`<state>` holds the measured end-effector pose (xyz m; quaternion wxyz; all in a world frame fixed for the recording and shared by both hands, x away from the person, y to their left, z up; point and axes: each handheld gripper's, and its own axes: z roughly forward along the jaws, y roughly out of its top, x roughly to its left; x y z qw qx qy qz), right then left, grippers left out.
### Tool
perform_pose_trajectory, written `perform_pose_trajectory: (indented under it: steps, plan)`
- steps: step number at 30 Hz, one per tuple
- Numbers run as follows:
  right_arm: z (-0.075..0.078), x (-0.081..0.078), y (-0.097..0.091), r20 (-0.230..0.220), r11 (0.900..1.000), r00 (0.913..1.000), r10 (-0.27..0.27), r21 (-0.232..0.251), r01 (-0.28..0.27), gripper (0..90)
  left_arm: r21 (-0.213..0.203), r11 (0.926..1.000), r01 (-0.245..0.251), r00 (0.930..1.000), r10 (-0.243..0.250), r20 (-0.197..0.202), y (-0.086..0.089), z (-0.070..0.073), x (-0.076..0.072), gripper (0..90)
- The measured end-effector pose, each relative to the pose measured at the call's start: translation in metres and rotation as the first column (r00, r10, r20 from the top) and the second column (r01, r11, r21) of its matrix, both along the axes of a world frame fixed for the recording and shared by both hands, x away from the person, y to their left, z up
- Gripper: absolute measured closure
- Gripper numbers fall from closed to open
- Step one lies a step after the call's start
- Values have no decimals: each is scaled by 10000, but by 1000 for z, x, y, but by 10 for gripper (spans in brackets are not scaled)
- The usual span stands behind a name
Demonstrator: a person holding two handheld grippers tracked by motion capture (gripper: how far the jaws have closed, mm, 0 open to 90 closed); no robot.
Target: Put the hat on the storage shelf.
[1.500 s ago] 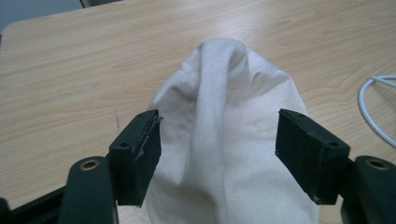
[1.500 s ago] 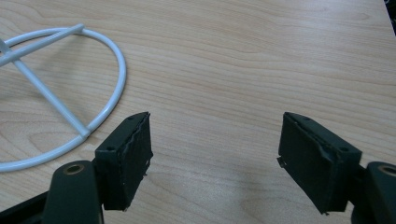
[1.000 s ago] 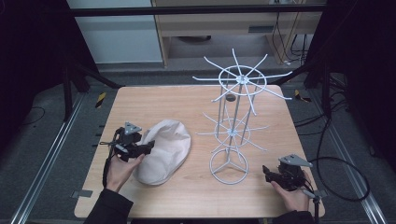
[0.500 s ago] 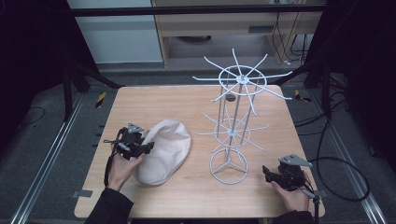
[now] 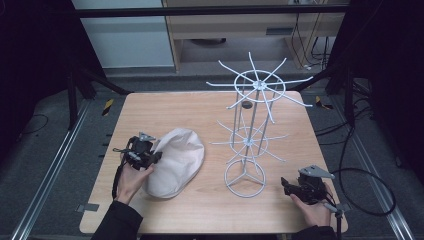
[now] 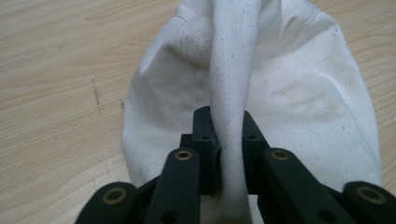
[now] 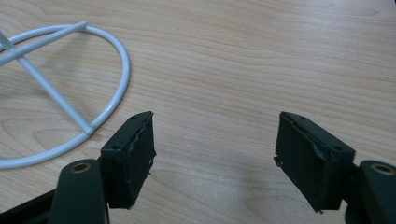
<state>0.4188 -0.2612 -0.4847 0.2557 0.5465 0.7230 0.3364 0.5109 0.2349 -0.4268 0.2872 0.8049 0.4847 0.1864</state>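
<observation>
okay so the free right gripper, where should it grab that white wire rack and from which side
Take the white wire rack by its thin upright centre posts, just above the ring base, coming in level from the right hand-held gripper's side. The posts are narrow enough for its open jaws, and the spokes higher up splay outward and would probably get in the way.

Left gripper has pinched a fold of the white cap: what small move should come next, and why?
Probably a short lift. The left gripper is shut on a fold of the cap, which lies on the table beside the wire rack. The right gripper is open, holding nothing, near the rack's base.
</observation>
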Motion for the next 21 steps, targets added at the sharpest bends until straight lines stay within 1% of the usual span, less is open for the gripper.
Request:
perform_pose_trajectory:
  steps: [1,3,5,8,9,12,16,18,20,21]
  plan:
    - [0,0,0,-10,10000,10000,8,16,-8,283,15,10000,13,10000,-13,3,0,1,0,827]
    - [-1,0,0,-57,10000,10000,-9,0,9,283,-105,9999,-19,10000,20,32,1,1,-1,864]
    - [-1,0,0,-71,10000,10000,-16,-12,16,283,-221,9998,28,10000,-27,29,3,2,-2,871]
    - [-1,0,-1,-83,10000,10000,-5,-9,5,283,-500,9987,85,9998,-75,192,6,6,-5,879]
    - [-1,0,-1,-82,10000,10000,0,-8,0,283,-679,9977,53,9998,-38,214,7,8,-7,880]
    - [-1,0,0,-104,10000,9999,5,20,-5,283,-1121,9937,33,9994,7,357,10,13,-11,881]
    - [0,0,-1,-2,10000,10000,0,22,0,284,-1660,9861,63,9983,33,578,16,22,-18,882]
    - [0,0,-1,10,10000,10000,-15,11,15,284,-1851,9826,123,9975,8,705,18,27,-22,883]
    - [0,0,-1,10,10000,10000,-8,9,8,284,-2102,9776,148,9965,27,830,19,32,-26,883]
    - [0,0,-1,11,10000,10000,-7,-5,7,284,-2137,9767,185,9955,19,950,20,35,-29,883]
